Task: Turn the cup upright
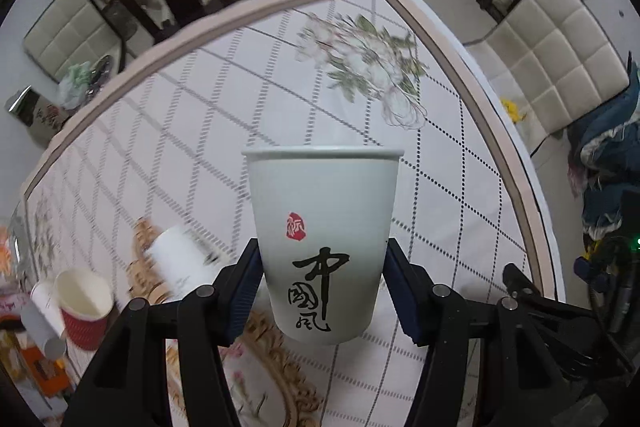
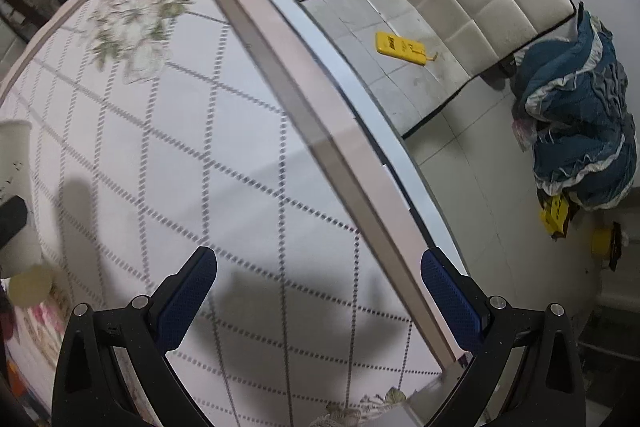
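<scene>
A white paper cup (image 1: 322, 243) with black calligraphy and a red seal stands upright, rim up, between the blue pads of my left gripper (image 1: 320, 291). The jaws are closed on its lower half and hold it over the table (image 1: 160, 131). The same cup shows at the far left edge of the right wrist view (image 2: 14, 163), partly cut off. My right gripper (image 2: 318, 291) is open and empty above the table near its right edge (image 2: 340, 155).
At the table's left stand a red ribbed cup (image 1: 82, 303), a blurred white cup (image 1: 180, 263) lying on a gold-framed mat, and other cups. Cream chairs (image 1: 560, 55) stand beside the table. A blue cloth pile (image 2: 580, 131) and yellow items lie on the floor.
</scene>
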Tool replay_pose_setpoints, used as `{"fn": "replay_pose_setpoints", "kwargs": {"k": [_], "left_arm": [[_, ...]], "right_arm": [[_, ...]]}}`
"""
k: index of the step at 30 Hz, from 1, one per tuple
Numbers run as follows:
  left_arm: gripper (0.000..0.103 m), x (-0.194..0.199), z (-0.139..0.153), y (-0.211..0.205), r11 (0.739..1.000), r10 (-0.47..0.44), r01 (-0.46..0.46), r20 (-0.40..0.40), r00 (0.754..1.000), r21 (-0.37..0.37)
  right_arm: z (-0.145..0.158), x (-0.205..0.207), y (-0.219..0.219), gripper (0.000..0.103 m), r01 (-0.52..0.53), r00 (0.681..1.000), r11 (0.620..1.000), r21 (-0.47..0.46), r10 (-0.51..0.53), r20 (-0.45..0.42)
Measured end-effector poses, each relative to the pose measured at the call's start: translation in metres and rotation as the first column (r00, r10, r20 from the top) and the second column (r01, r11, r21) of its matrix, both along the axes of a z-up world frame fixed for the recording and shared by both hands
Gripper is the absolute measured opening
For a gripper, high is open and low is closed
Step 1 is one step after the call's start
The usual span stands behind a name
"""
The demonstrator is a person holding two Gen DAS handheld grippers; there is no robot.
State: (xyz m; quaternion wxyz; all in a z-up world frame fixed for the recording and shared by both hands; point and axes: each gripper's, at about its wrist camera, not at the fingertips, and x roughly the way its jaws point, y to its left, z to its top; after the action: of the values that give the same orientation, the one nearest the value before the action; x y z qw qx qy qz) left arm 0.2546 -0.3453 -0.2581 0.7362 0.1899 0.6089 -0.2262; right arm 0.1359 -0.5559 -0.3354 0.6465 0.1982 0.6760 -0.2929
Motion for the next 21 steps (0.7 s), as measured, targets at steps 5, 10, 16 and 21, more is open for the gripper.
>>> {"fn": "replay_pose_setpoints", "kwargs": {"k": [5,10,16,21], "left_arm": [[0.056,-0.008,0.028,0.055,0.996,0.085,-0.085,0.033,0.996,-0.016],[0.056,-0.029,0.033,0.130,0.984,0.180,-0.180,0.030,0.983,0.000],[0.056,-0.052,-0.009,0.213,0.952,0.307,-0.305,-0.073,0.949,0.041],[0.056,-0.065,-0.053,0.244,0.923,0.383,-0.381,-0.191,0.904,0.049]], "right_arm": [[0.026,-0.003,0.037,0.103,-0.055,0.998,0.998,-0.006,0.055,0.027],[0.044,-0.008,0.091,0.103,-0.101,0.994,0.995,0.002,0.101,0.042],[0.036,-0.012,0.170,0.103,-0.181,0.983,0.982,0.058,0.180,0.025],[0.021,-0.015,0.215,0.103,-0.240,0.970,0.969,0.061,0.241,-0.015]]}}
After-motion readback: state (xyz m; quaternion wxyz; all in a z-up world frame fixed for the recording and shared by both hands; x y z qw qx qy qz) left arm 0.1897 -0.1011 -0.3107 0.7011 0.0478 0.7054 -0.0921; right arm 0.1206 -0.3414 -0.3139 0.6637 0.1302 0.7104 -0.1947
